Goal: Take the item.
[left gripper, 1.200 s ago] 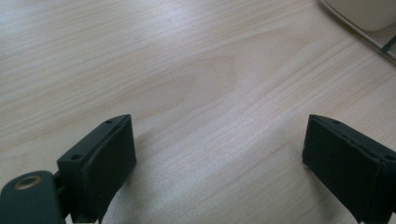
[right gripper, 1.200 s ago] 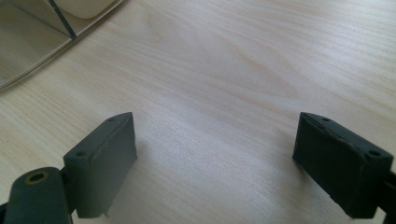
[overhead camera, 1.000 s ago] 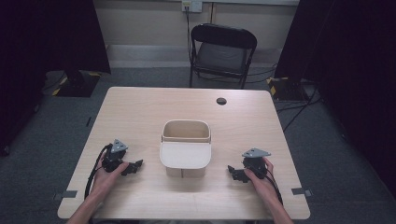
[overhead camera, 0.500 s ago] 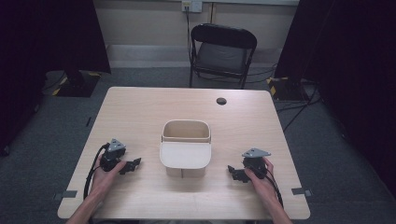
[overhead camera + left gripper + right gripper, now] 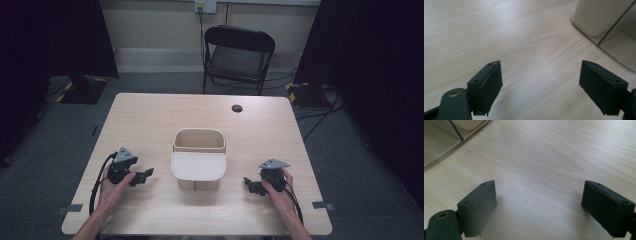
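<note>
Flanking the beige bin at frame centre: left gripper and right gripper, both about equally near. Both jaws wide, empty. Bin's long axis runs up-frame.

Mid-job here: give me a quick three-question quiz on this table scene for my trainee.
1. True or false: the left gripper holds the beige container.
2. What stands between the two grippers? A) a mug B) the beige container C) a plate
3. What dark thing stands on the floor beyond the table?

Key: 1. False; its jaws stand open over bare wood, as do those of the right gripper. 2. B. 3. A folding chair.
</note>
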The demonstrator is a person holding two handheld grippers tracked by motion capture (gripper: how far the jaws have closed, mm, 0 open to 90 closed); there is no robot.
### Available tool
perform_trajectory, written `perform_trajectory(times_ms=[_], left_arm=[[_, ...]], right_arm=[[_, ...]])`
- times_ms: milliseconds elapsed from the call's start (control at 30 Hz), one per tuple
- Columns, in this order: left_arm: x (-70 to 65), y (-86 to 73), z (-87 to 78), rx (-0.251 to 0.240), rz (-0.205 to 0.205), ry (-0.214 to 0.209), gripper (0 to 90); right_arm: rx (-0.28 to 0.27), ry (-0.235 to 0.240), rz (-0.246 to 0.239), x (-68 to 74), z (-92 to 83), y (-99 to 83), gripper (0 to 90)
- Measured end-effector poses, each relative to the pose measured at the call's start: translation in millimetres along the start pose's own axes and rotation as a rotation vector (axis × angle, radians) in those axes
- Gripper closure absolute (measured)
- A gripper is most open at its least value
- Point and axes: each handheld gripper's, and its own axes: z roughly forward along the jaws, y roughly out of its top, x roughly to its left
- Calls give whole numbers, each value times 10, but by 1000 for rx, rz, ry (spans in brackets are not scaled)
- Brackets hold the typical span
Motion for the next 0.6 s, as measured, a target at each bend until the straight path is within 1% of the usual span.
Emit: perform_trajectory(times_ms=[33,67,100,167,200,233,267,333,433,467,500,567,600], left_arm=[[0,0,0,0,0,0,183],[-5,3,-10,-1,-6,-18,183],[-9,6,-17,-4,-9,-24,183],[-14,10,-27,-5,-9,-24,184],[-20,16,-39,-13,-11,-41,183],[-20,16,-39,-13,-11,-41,183],[-30,19,-45,-18,-17,-62,185],[-68,32,-56,-24,-4,-85,187],[-98,44,-64,-28,1,-87,190],[-118,50,-62,-33,-11,-103,190],[-139,61,-66,-32,-10,-126,189],[-158,66,-65,-34,-8,-133,189],[-172,71,-65,-36,2,-137,189]], right_arm=[[0,0,0,0,0,0,118],[0,-1,0,0,0,0,118],[0,0,0,0,0,0,118],[0,-1,0,0,0,0,118],[0,0,1,1,0,0,118],[0,0,1,0,0,0,118],[0,0,-1,0,0,0,118],[0,-1,1,1,0,0,118],[0,0,0,0,0,0,118],[0,0,0,0,0,0,118],[0,0,0,0,0,0,118],[-1,0,1,1,0,0,118],[-1,0,1,1,0,0,118]])
